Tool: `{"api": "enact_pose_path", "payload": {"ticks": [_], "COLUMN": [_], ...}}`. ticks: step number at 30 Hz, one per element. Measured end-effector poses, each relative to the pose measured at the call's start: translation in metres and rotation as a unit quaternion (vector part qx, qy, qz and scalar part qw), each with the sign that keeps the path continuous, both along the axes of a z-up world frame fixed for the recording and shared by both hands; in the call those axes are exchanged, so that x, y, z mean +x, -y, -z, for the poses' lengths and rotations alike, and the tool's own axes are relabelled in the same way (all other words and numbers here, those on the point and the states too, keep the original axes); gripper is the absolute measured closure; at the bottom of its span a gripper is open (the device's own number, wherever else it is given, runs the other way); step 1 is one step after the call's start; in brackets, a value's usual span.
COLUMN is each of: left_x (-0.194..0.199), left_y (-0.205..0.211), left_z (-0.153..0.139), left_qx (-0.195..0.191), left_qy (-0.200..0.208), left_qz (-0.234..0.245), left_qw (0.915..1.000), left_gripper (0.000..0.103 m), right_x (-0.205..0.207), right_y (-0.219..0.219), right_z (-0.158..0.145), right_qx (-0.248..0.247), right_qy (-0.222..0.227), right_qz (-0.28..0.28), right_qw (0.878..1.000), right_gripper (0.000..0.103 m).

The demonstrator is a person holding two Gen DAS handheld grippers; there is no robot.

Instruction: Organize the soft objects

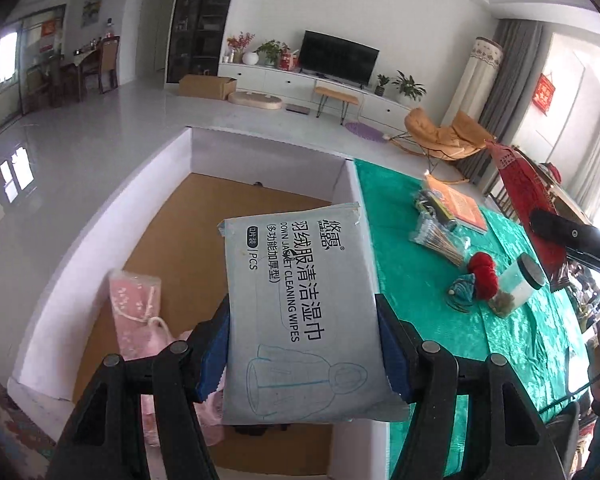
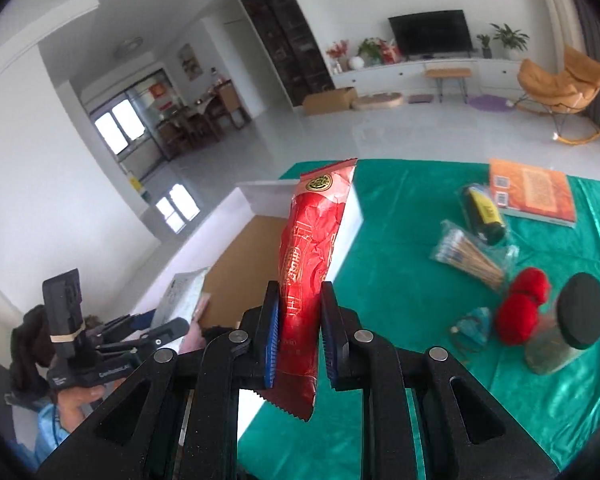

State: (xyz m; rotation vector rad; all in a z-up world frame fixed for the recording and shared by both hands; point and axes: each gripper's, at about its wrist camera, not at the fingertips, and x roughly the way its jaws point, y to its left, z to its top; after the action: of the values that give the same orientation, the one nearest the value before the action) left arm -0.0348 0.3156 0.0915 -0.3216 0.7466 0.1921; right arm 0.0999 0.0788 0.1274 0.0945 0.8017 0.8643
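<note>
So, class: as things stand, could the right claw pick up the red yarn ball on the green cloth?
Probably not yet. The right claw is shut on the red packet, so it has no free grip, though nothing blocks the way to the red yarn ball.

The wipes packet (image 1: 296, 312) was pale grey-blue with black lettering and a blue line-drawn jacket. The red packet (image 2: 312, 248) bore gold patterns. The tablecloth (image 2: 400, 280) was glossy teal-green. The box (image 1: 100, 216) was white outside, brown inside; a pink flower-dotted cloth (image 1: 134, 312) lay there.
</note>
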Motion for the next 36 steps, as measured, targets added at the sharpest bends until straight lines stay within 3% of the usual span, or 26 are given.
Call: {"api": "enact_pose_path", "payload": {"ticks": [2,3,5,6,7,10,14,18,21,26,28,30,33,36], "left_x": [-0.011,-0.015,-0.021,-0.023,-0.026,-0.028,-0.009,0.02,0.044,0.078,0.092,0.104,0.124,0.146], "left_y": [-0.018,-0.027,-0.038,-0.041,-0.043,-0.038,-0.002,0.071,0.128,0.206,0.227,0.239,0.25,0.248], "left_z": [0.009,0.014,0.024,0.028,0.028,0.031,0.027,0.022,0.033,0.07,0.084,0.098,0.115,0.13], "left_qx": [0.009,0.014,0.024,0.03,0.035,0.012,-0.032,-0.041,-0.036,-0.015,0.003,0.03,0.07,0.083], "left_qy": [-0.016,-0.024,-0.03,-0.029,-0.025,-0.001,0.031,0.039,0.015,-0.039,-0.056,-0.061,-0.064,-0.066], "left_qz": [-0.033,-0.052,-0.08,-0.096,-0.11,-0.113,-0.063,0.02,0.091,0.176,0.191,0.19,0.183,0.177], "left_qw": [0.9993,0.9983,0.9961,0.9945,0.993,0.9936,0.997,0.9982,0.9951,0.9836,0.98,0.9793,0.9786,0.9786], "left_gripper": [0.038,0.033,0.014,0.007,0.006,0.005,0.005,0.005,0.005,0.005,0.005,0.005,0.005,0.005], "right_x": [-0.008,-0.012,-0.018,-0.019,-0.02,-0.025,-0.024,-0.014,-0.01,-0.021,-0.014,-0.01,-0.007,-0.003], "right_y": [-0.04,-0.06,-0.09,-0.1,-0.103,-0.084,-0.028,0.049,0.109,0.198,0.221,0.232,0.233,0.235], "right_z": [0.012,0.021,0.041,0.052,0.061,0.076,0.1,0.14,0.174,0.202,0.206,0.2,0.196,0.201], "right_qx": [0.004,0.003,0.002,0.0,-0.003,-0.034,-0.098,-0.179,-0.219,-0.213,-0.193,-0.174,-0.194,-0.192], "right_qy": [-0.012,-0.02,-0.042,-0.053,-0.058,-0.012,0.051,0.071,0.062,0.042,0.006,0.007,0.01,-0.011], "right_qz": [-0.037,-0.055,-0.083,-0.091,-0.094,-0.068,0.005,0.095,0.161,0.246,0.265,0.28,0.289,0.286], "right_qw": [0.999,0.998,0.996,0.994,0.994,0.997,0.994,0.977,0.96,0.945,0.945,0.944,0.937,0.939], "right_gripper": [0.083,0.082,0.07,0.042,0.029,0.03,0.03,0.029,0.029,0.029,0.029,0.029,0.029,0.029]}}
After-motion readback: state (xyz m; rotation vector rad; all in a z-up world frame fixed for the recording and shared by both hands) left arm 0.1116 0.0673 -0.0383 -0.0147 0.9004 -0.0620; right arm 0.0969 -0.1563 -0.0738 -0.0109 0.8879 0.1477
